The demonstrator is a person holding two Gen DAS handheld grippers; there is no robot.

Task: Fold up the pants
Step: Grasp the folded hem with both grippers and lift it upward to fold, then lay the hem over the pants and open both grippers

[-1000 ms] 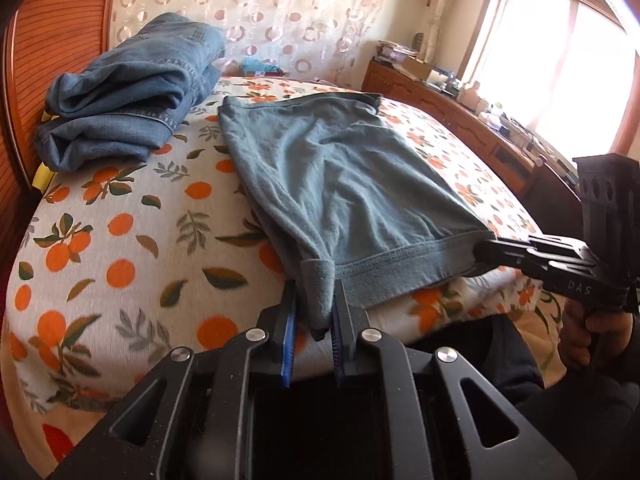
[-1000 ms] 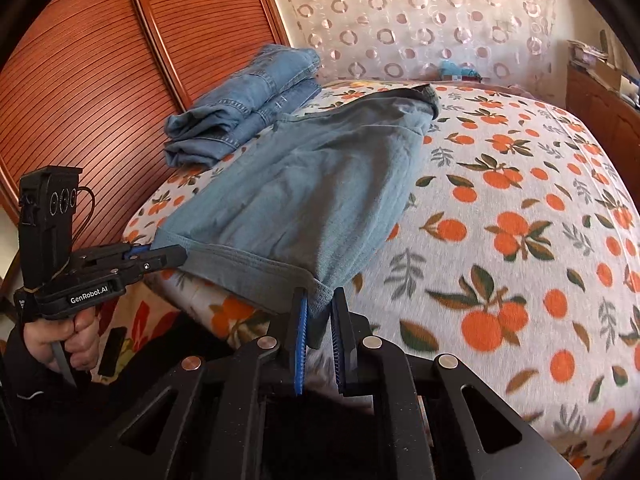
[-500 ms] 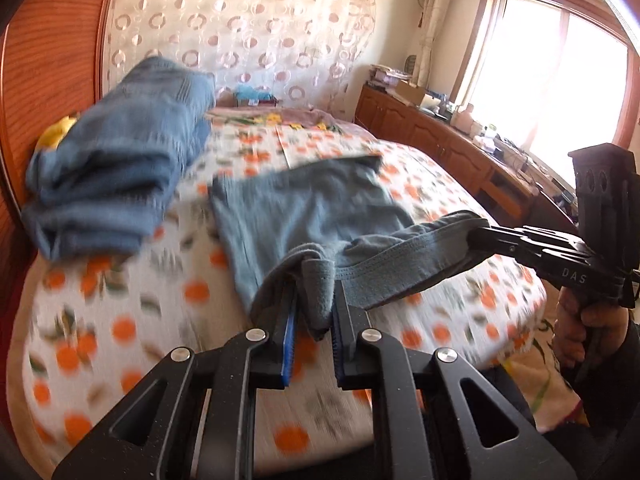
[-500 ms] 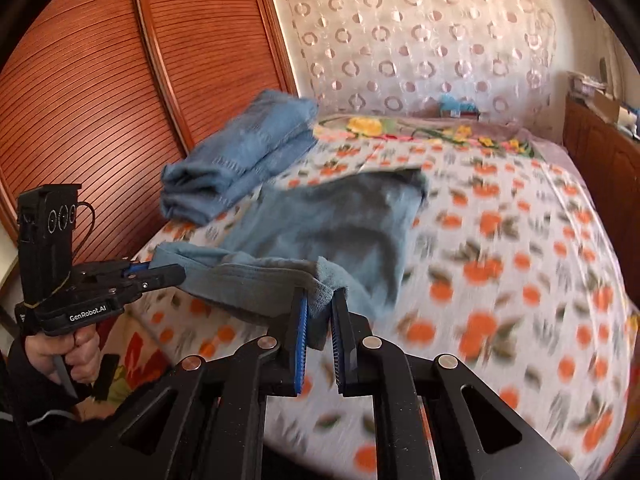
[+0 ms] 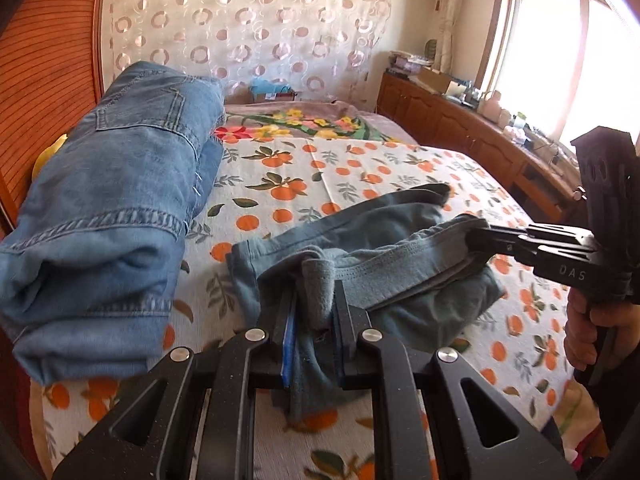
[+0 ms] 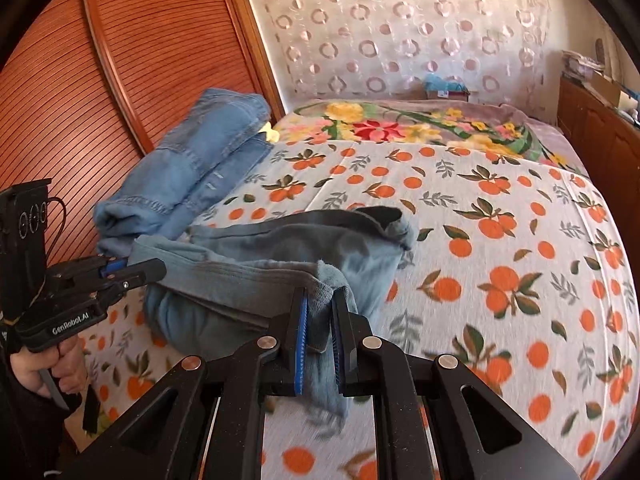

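The left gripper (image 5: pixel 314 316) and right gripper (image 6: pixel 320 320) each held a hem corner of the grey-blue pants (image 5: pixel 400 248) between narrow fingers, over the bed's (image 6: pixel 500 184) near edge; uneven travel risked a skewed fold; legible: "DAS", "GenRobot.AI"; folded jeans (image 5: pixel 120 208) lay beyond.

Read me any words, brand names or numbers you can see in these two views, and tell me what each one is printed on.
"DAS": on the body of the right gripper, seen from the left wrist view.
"GenRobot.AI": on the body of the left gripper, seen from the right wrist view.
Boxes and items on the wooden cabinet: too small and blurred to read.
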